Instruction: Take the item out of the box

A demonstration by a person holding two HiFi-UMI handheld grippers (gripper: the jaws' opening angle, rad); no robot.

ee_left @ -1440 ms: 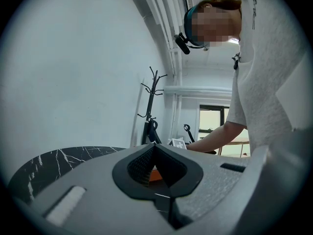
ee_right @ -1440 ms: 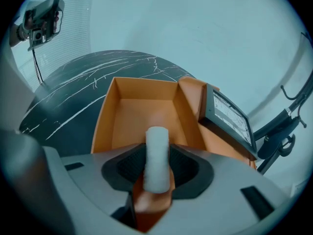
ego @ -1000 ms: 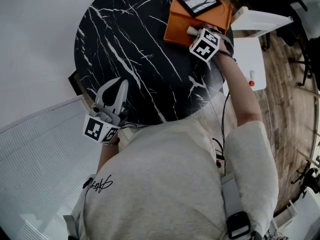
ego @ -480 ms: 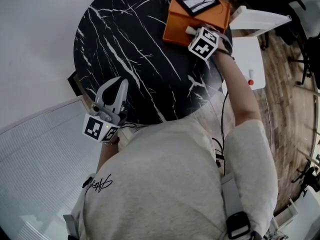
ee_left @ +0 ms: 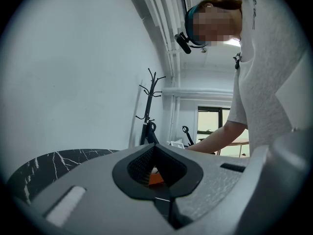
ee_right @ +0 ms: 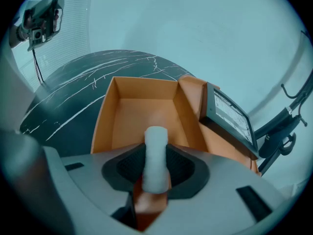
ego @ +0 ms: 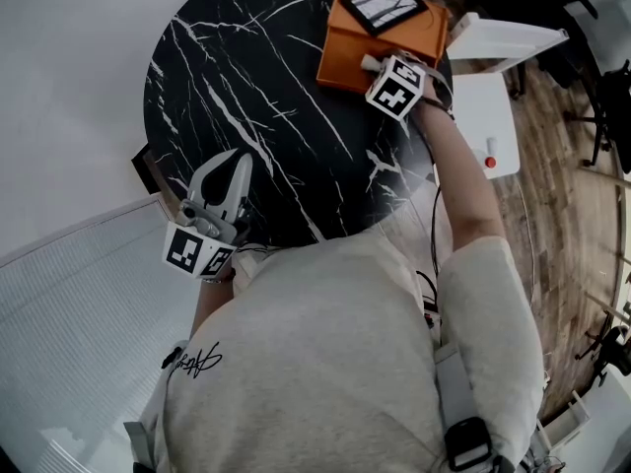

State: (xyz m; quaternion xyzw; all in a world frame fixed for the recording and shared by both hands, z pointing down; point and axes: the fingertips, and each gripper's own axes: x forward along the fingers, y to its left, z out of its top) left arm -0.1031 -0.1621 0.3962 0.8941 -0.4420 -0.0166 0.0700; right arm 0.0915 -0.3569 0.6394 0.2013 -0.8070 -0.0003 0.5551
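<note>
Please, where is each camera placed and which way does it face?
Head view: on the person's head, facing steeply down at the black marble table, orange box, left gripper, right gripper; torso and right arm show.
Left gripper view: on the left gripper, facing along its shut jaws across the table; torso and arm show.
Right gripper view: on the right gripper, facing into the open box; its jaws grip a white roll.
Shared: every view shows the table.

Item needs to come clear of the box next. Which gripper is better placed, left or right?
Right. The right gripper is shut on the white roll at the open orange box. The left gripper is shut, empty, at the table's near edge, away from the box.
</note>
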